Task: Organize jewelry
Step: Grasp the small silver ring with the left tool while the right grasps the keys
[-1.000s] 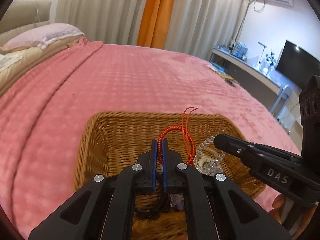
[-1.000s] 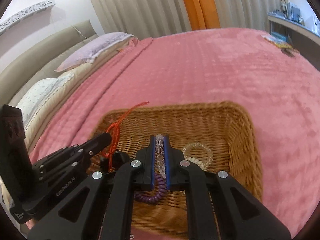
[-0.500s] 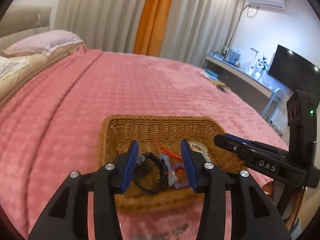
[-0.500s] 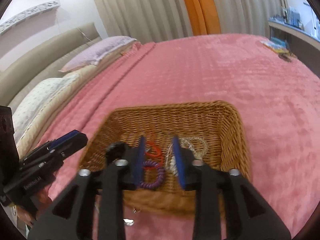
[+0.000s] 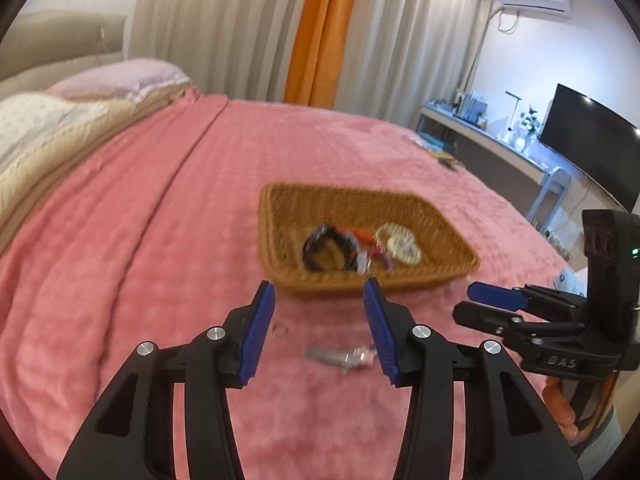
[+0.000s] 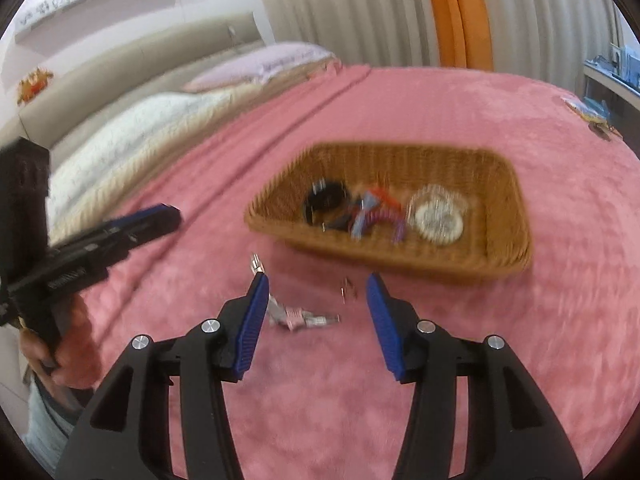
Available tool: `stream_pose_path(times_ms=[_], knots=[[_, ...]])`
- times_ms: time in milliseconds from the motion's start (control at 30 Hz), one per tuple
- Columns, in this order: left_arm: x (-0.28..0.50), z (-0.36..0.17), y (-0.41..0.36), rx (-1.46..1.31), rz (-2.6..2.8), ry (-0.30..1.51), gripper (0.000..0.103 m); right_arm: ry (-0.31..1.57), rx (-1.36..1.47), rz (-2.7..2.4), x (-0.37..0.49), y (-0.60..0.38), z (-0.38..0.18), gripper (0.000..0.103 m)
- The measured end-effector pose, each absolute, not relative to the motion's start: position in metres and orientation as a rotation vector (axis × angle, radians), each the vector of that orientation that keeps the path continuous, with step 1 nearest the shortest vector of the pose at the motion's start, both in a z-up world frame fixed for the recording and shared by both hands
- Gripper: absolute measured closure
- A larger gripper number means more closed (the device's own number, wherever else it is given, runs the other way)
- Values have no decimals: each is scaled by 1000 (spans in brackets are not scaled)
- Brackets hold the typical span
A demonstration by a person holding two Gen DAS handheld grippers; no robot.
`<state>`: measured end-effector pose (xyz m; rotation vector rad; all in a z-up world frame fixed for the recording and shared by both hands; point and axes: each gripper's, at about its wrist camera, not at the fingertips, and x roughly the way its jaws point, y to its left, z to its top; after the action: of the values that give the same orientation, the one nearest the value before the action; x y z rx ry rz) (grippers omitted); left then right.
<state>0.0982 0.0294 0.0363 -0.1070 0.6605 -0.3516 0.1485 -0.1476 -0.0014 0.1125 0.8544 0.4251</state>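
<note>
Two black grippers with blue-padded jaws, left (image 5: pixel 320 320) and right (image 6: pixel 316 312), are seen opening and empty above small silvery hair clips (image 6: pixel 298 318) lying crosswise on the pink bedspread (image 6: pixel 520 360), short of the woven wicker basket (image 6: pixel 516 216), nearest the right.

A big bed has a pink blanket (image 5: pixel 168 248) on it. A brown basket (image 5: pixel 436 276) sits on the blanket. At the basket's 6 o'clock lie small silver clips (image 6: pixel 304 318).

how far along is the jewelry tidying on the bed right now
Mostly done: a black band, a purple coil and a clear bead bracelet lie in the basket. Nothing is in hand; left tongs and right tongs are empty, the right opening. Left: small silver pieces on the blanket.
</note>
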Motion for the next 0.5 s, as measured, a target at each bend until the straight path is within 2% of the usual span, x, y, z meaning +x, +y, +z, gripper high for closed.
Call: stream_pose_path(times_ms=[133,233,500], knots=[[103,14,39,-133,-322,718,58,925,137,413,158,-145,-28,56],[110,0,44,-143,-313,759,58,968,130,421,164,-139,-44,65],[124,-30,50,-225,-321,843,58,1048,155,482,190,-125,-67,65]])
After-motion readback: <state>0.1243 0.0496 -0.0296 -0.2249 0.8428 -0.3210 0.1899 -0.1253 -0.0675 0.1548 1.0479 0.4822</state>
